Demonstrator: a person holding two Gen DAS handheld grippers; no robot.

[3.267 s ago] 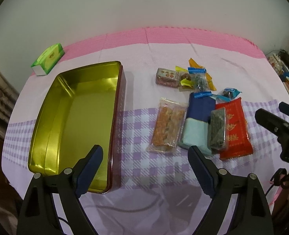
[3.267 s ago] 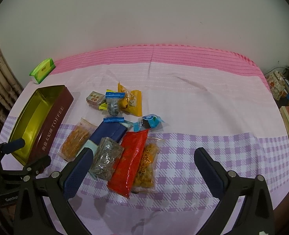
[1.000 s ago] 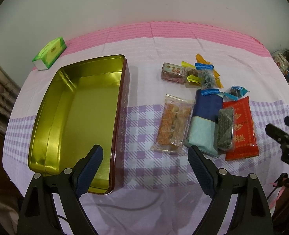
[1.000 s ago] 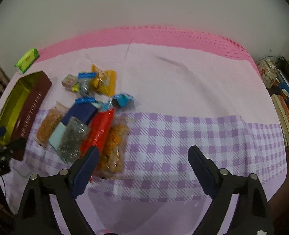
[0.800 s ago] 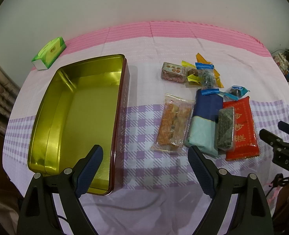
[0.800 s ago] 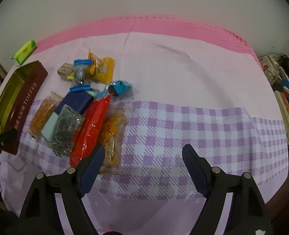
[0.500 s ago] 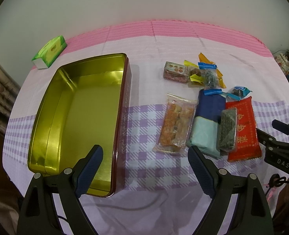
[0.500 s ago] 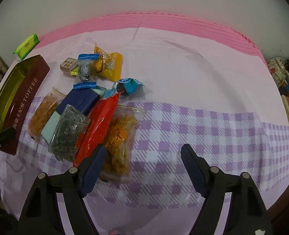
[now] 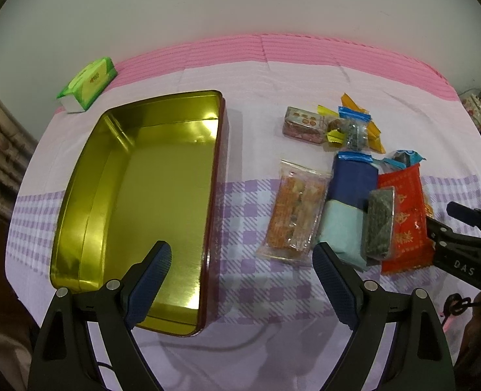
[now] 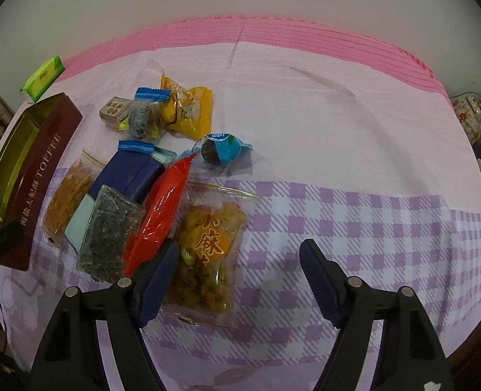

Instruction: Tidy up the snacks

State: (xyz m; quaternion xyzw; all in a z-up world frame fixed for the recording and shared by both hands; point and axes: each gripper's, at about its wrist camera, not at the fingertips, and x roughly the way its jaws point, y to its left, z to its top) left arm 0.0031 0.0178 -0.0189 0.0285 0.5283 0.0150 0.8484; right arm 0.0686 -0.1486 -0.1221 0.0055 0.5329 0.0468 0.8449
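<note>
Far off to the left of the left gripper (image 9: 242, 267), at the back of the tablecloth (image 9: 260, 296), lies a green tissue pack (image 9: 87, 83). The open gold tin (image 9: 136, 202) sits under and ahead of that gripper's left finger, its maroon side wall passing between the two fingers; nothing lies inside it. The left gripper's jaws stand wide apart and hold nothing. Just ahead of its right finger lies a clear packet of orange snacks (image 9: 294, 216), then a blue and pale-green pack (image 9: 347, 208) with a dark green packet (image 9: 378, 224) resting on it, and a red packet (image 9: 404, 218) beyond. Farther back sit a small patterned box (image 9: 302, 124) and a few wrapped sweets (image 9: 354, 130). In the right wrist view the same pile lies to the left of the right gripper (image 10: 238, 280), the red packet tilted against the blue pack, and a blue-wrapped sweet (image 10: 220, 148) and a yellow bag (image 10: 188, 110) farther ahead. A clear bag of golden fried snacks (image 10: 209, 254) lies just inside that gripper's left finger, partly covered by it, while the right finger stands well clear over bare checked cloth. Its jaws are closing, still apart, with the bag's edge between them but not pinched. The red packet crowds the left finger's outer side.
</note>
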